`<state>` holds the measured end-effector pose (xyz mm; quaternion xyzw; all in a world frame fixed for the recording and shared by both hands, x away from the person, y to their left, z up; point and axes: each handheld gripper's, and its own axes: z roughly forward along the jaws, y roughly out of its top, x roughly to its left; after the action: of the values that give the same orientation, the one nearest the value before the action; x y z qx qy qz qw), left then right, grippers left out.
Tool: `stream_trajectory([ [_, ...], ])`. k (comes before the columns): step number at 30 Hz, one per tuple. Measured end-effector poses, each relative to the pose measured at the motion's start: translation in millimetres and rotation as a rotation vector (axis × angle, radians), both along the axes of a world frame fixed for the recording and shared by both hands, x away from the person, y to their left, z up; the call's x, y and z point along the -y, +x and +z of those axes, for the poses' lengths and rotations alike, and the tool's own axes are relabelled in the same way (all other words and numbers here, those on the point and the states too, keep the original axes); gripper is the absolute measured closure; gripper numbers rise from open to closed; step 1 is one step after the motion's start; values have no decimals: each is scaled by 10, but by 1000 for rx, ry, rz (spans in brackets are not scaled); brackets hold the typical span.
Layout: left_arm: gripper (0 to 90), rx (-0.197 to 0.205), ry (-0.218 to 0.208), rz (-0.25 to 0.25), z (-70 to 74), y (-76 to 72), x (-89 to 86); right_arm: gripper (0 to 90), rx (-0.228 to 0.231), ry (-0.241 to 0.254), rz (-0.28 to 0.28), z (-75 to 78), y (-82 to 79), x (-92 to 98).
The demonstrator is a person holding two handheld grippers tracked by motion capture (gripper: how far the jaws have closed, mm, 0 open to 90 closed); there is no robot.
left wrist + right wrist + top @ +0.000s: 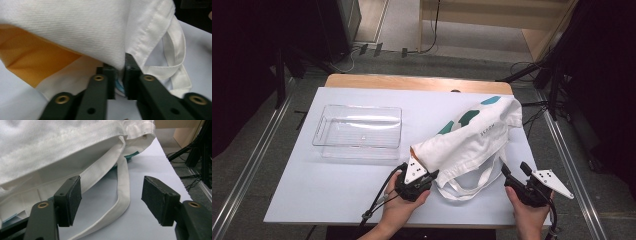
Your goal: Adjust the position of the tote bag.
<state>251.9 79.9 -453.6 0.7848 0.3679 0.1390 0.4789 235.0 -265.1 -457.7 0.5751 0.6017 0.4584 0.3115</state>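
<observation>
Nearest the person, the left claw (426,176) is pinched on the mouth edge of the white tote bag (472,135). In the left gripper view its pads are pressed together on a fold of the cloth (120,62), with an orange lining (32,62) showing inside the opening at about 9 o'clock. The right claw (515,170) sits at roughly 4 o'clock from the bag, its jaws spread and holding nothing; in the right gripper view one strap (122,195) loops across the desk (337,185) between the pads without touching either.

The bag lies on its side, its mouth at 7 o'clock toward the person and its bottom, with teal patches (469,117), at 1 o'clock. It looks like woven cotton: light, limp, not fragile and not slippery. Lifted by one point, it will likely sag and fold, and the straps will trail. A single layer of hem gives a firm grip, since the stitched edge is thicker than the panel, but pinching both layers would close the mouth. My guess is that the best second hold is the opposite hem, or the strap near its sewn root, so the opening spreads.

Further off, at 10 o'clock, a clear plastic tray (358,131) stands apart from the bag.
</observation>
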Motion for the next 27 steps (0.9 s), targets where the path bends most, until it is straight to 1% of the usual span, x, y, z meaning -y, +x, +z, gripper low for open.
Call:
stream_trajectory([
  [2, 877, -18, -7, -13, -6, 25, -47, 333, 2, -5, -7, 3, 0, 7],
  [6, 879, -28, -6, -14, -10, 62, -146, 334, 9, -7, -15, 12, -1, 33],
  [7, 879, -30, -7, -14, -15, 70, -164, 336, 12, -8, -24, 18, 3, 48],
  [8, 880, -28, 7, -13, -28, 78, -188, 341, 20, -12, -38, 32, 24, 87],
  [9, 880, -28, 7, -13, -28, 78, -188, 341, 20, -12, -38, 32, 24, 87],
  [10, 879, -30, 8, -2, -49, 85, -202, 348, 25, -17, -65, 46, 63, 130],
  [11, 879, -30, 8, -2, -49, 85, -202, 348, 25, -17, -65, 46, 63, 130],
  [12, 879, -35, 11, 4, -54, 94, -214, 360, 34, -31, -88, 52, 127, 175],
  [14, 879, -37, 10, 4, -54, 97, -218, 372, 29, -30, -101, 60, 202, 211],
  [15, 879, -37, 11, 5, -53, 98, -220, 372, 29, -30, -101, 60, 202, 211],
  [16, 879, -39, 16, 3, -53, 104, -232, 382, 27, -12, -109, 72, 306, 269],
  [17, 879, -39, 16, 3, -53, 104, -232, 382, 27, -12, -109, 72, 306, 269],
  [18, 879, -41, 12, 10, -67, 109, -240, 384, 29, -17, -122, 78, 402, 303],
  [20, 879, -41, 17, 13, -78, 108, -243, 384, 21, -13, -125, 73, 522, 335],
  [23, 878, -32, 31, 14, -84, 96, -241, 383, 4, 7, -108, 24, 707, 386],
  [25, 879, -32, 32, 13, -85, 95, -244, 371, -8, 22, -95, -15, 804, 408],
  [27, 879, -34, 32, 15, -91, 98, -248, 355, -14, 26, -98, -45, 890, 432],
])
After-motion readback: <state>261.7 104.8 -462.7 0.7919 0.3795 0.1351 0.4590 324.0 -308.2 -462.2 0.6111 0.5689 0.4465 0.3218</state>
